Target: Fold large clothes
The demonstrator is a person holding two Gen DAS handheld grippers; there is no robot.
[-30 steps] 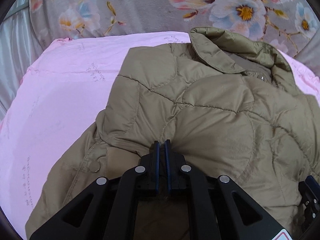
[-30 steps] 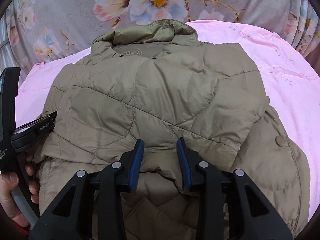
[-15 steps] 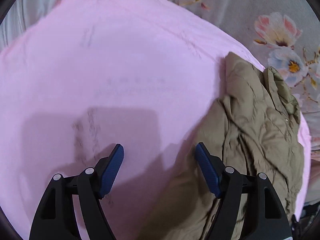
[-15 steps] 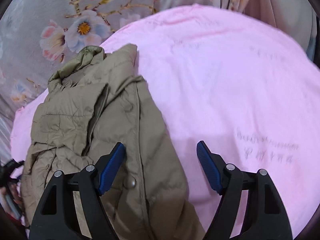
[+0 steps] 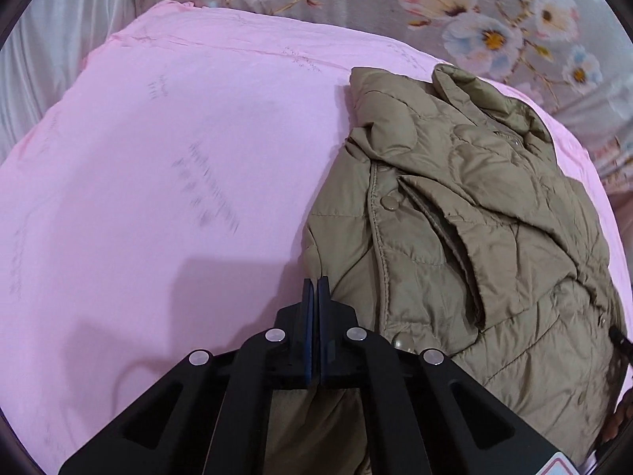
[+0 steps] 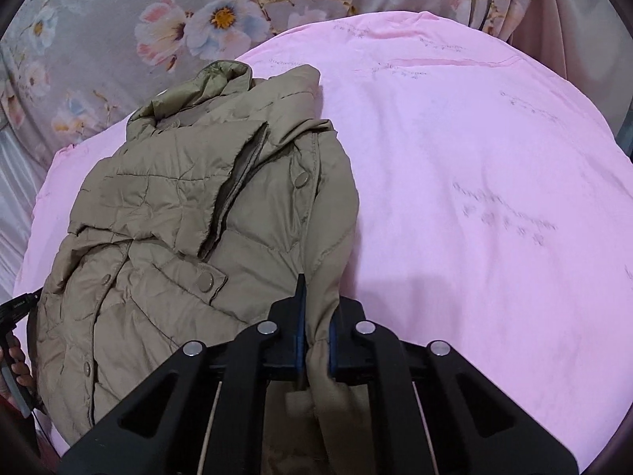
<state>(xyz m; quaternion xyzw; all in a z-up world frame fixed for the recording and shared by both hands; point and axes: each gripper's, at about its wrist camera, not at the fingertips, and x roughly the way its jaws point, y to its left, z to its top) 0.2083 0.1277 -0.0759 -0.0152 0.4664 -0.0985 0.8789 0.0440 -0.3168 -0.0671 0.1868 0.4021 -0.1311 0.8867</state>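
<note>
An olive quilted puffer jacket [image 5: 467, 237] lies rumpled on a pink sheet [image 5: 178, 158], collar at the far end. In the left wrist view it fills the right half. My left gripper [image 5: 315, 289] is shut at the jacket's near left edge, with olive fabric showing under its base. In the right wrist view the jacket [image 6: 190, 213] lies on the left. My right gripper [image 6: 316, 297] is shut on a thick fold of the jacket's right edge, which runs between the blue pads [image 6: 300, 316].
The pink sheet [image 6: 474, 198] covers the bed. A grey floral cloth [image 5: 474, 19] hangs behind it, also in the right wrist view [image 6: 158, 31]. Pale curtains [image 6: 514, 0] hang at the far right. A hand with the other gripper's handle [image 6: 16, 316] shows at the left edge.
Half a second ago both grippers were open above the sheet beside the jacket. Now both are shut at the jacket's near edges, one on each side.
</note>
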